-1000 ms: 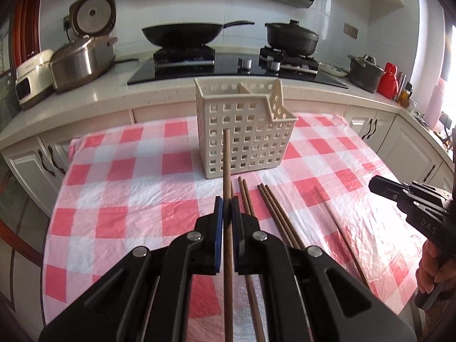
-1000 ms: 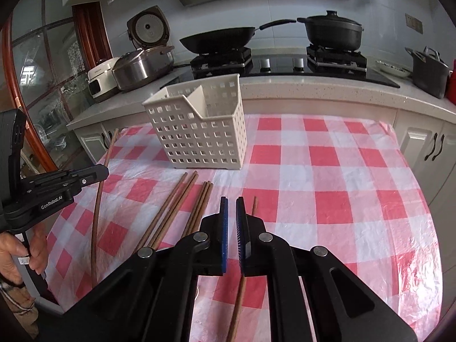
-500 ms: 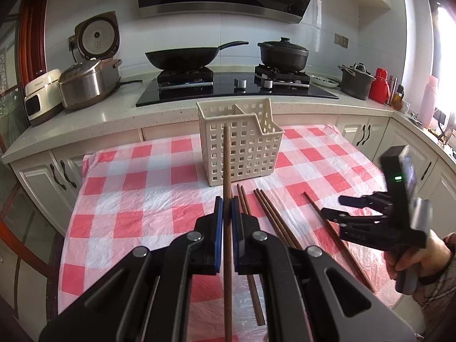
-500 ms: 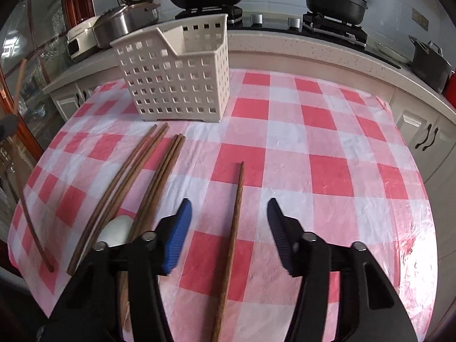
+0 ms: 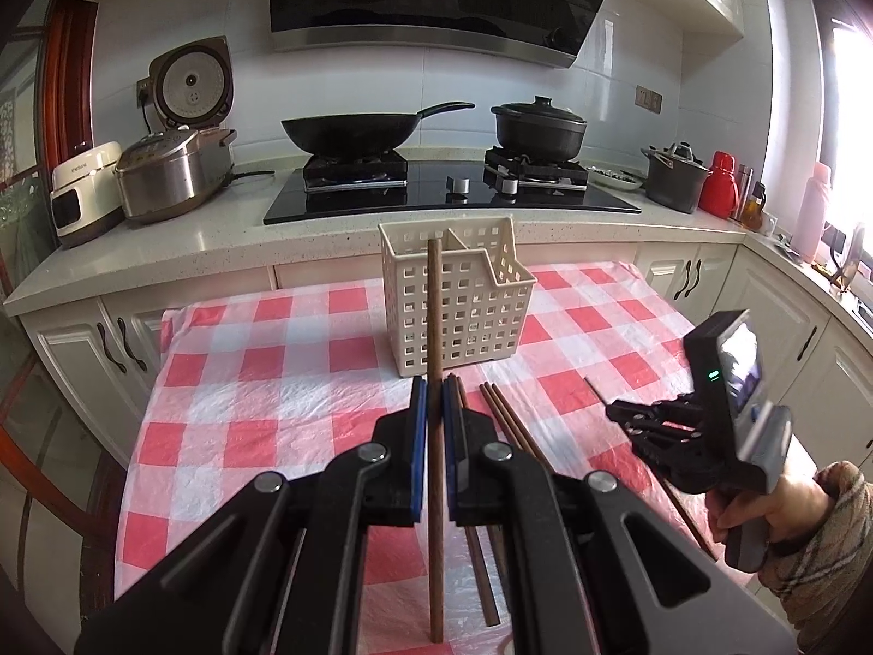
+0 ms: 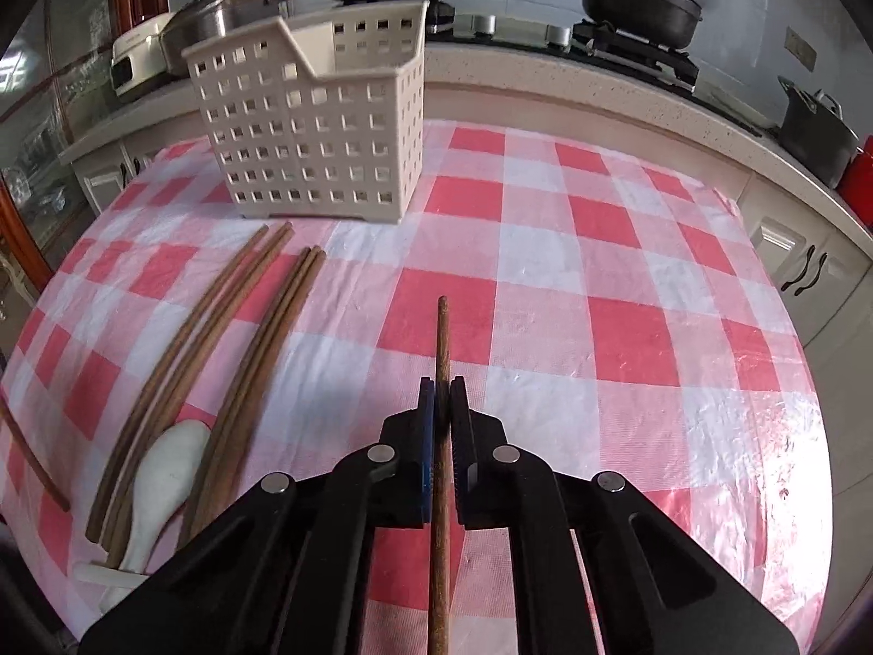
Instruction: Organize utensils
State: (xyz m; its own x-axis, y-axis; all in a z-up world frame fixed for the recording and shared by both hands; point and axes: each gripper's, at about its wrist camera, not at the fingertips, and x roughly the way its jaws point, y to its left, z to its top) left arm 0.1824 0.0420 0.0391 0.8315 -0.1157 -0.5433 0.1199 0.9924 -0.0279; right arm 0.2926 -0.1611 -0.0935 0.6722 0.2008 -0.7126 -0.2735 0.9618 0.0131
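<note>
We have both grippers clenched on a chopstick each. The right gripper (image 6: 442, 426) grips a chopstick (image 6: 441, 360) lying on the desk (image 6: 627, 284), its long axis running straight away from us toward the stove. The left gripper (image 5: 431, 426) holds its own stick (image 5: 434, 316) clear of the cloth, tip pointing up and forward at the basket (image 5: 458, 305). We judge the pick-up step done on both sides; next we must lift, tip each stick upright and drop it into a compartment. Five loose chopsticks (image 6: 256, 327) and a white spoon (image 6: 163, 469) wait left, nearer than the basket.
</note>
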